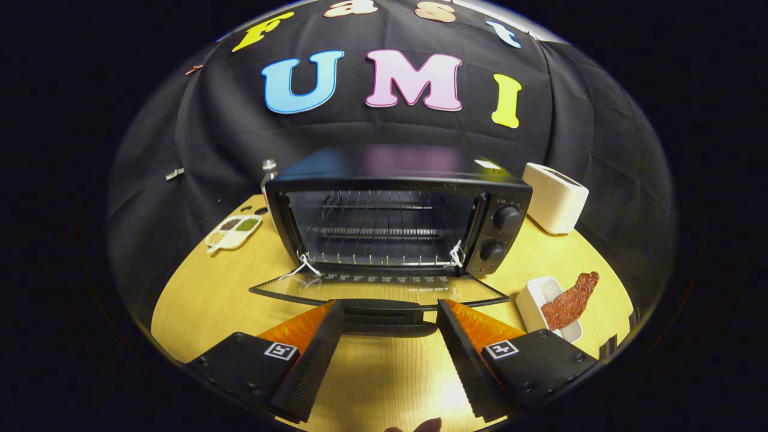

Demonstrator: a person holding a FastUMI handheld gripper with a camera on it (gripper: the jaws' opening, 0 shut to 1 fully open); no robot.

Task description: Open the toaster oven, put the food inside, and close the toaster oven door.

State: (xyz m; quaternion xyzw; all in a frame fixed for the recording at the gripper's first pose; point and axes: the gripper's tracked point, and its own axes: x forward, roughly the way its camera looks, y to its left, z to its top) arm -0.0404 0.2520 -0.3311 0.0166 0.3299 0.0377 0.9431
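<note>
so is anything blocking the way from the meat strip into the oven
Nothing visible does. The oven door lies folded down flat and the wire rack inside is bare. The meat strip rests on its white dish beside the door's corner. The gripper is open, fingertips flanking the door handle.

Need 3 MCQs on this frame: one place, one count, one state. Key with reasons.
1. Where is the food?
A. on the oven rack
B. on a white dish right of the oven door
C. between the jaws

2. How many knobs show on the oven front?
A. two
B. three
C. four

3. What state is the oven door in?
A. shut
B. half raised
C. folded down open

Key:
1 B: the brown strip lies across the white dish on the table, beyond the right finger.
2 A: one knob sits above another on the right panel.
3 C: the door lies flat, rack exposed; the gripper is open, its handle just ahead between the jaws.
</note>
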